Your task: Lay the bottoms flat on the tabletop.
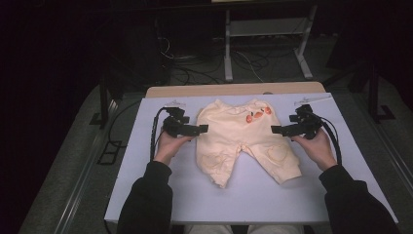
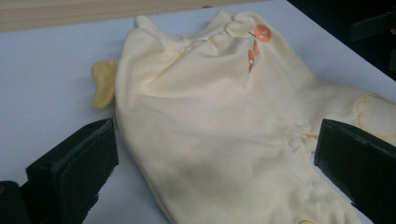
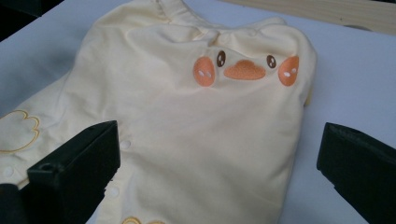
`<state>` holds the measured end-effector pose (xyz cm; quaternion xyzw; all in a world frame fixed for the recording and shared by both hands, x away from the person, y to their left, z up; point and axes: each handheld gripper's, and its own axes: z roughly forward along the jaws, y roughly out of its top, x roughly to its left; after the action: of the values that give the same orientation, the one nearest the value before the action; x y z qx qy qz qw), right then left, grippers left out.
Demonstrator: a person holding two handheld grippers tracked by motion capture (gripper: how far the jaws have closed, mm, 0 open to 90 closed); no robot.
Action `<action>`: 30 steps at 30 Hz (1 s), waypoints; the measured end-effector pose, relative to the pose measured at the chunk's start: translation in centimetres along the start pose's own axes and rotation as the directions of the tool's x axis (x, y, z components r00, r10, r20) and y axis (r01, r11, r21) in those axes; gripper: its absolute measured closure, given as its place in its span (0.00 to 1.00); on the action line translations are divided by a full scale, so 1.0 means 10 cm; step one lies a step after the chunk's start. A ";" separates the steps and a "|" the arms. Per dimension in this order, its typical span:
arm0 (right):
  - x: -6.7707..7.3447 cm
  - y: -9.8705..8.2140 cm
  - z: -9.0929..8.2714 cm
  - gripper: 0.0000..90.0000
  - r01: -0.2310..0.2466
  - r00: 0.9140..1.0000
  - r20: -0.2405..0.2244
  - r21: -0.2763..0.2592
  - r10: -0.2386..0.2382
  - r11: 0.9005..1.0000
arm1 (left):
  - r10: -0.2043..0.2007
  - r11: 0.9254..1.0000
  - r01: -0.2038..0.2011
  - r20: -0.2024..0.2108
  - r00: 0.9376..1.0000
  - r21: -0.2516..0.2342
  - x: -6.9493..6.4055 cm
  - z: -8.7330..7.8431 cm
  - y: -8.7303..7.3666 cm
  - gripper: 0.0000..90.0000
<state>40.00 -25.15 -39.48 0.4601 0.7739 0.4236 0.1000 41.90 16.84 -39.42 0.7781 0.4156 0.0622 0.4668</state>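
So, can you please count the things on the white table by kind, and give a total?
Pale yellow baby trousers: 1
Black grippers, left gripper and right gripper, both with jaws open beside the trousers: 2
Total: 3

The baby trousers (image 1: pixel 243 139) are pale cream-yellow all over, carrying near the waist a duck face made of an orange beak (image 3: pixel 244 70), two round orange cheeks with small white flecks and two dark brown eyes, while a foot shape is outlined in deeper yellow thread on one leg (image 1: pixel 276 153) and a small flap of stronger yellow (image 2: pixel 103 83) sticks out at one side. They lie on a white sheet (image 1: pixel 146 161) that covers a light wooden table (image 1: pixel 234 89). Both the left gripper (image 1: pixel 200 128) and the right gripper (image 1: pixel 276 129) are matt black with black cables, and the person's sleeves (image 1: pixel 146 200) are black too.
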 end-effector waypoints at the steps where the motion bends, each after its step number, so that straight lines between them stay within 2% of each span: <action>1: 0.00 -0.02 0.00 0.00 -0.002 1.000 -0.002 0.000 0.002 1.000 | 0.004 1.000 -0.004 0.003 1.000 0.001 0.00 -0.01 -0.01 0.00; 4: 0.01 -0.08 -0.03 0.00 -0.007 1.000 -0.011 0.001 0.007 1.000 | 0.004 1.000 -0.004 0.009 1.000 -0.009 -0.01 -0.02 -0.05 0.00; 7: 0.02 -0.13 -0.06 0.00 -0.008 1.000 -0.020 -0.003 0.008 1.000 | 0.028 0.999 -0.027 0.014 1.000 -0.019 -0.04 -0.05 -0.08 0.00; 12: 0.07 -0.22 -0.14 0.00 -0.007 0.999 -0.036 -0.017 0.007 1.000 | 0.039 0.998 -0.038 0.022 0.999 -0.049 -0.09 -0.10 -0.13 0.00; 17: 0.13 -0.23 -0.23 0.00 0.005 0.999 -0.042 -0.034 -0.006 0.999 | 0.030 0.995 -0.024 0.054 0.998 -0.095 -0.14 -0.15 -0.19 0.00; 22: 0.23 -0.27 -0.32 0.00 0.025 0.999 -0.044 -0.050 -0.027 0.998 | -0.028 0.989 0.044 0.116 0.993 -0.140 -0.18 -0.18 -0.25 0.00; 28: 0.33 -0.36 -0.39 0.00 0.050 0.997 -0.056 -0.039 -0.052 0.998 | -0.011 0.990 0.028 0.129 0.992 -0.136 -0.30 -0.21 -0.35 0.00; 30: 0.35 -0.39 -0.41 0.00 0.060 0.996 -0.057 -0.033 -0.062 0.998 | -0.007 0.991 0.027 0.149 0.989 -0.134 -0.34 -0.20 -0.38 0.00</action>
<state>33.37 -25.53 -39.03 0.4222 0.7834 0.4455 0.0977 36.45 16.59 -40.28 0.7436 0.3813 0.0282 0.5486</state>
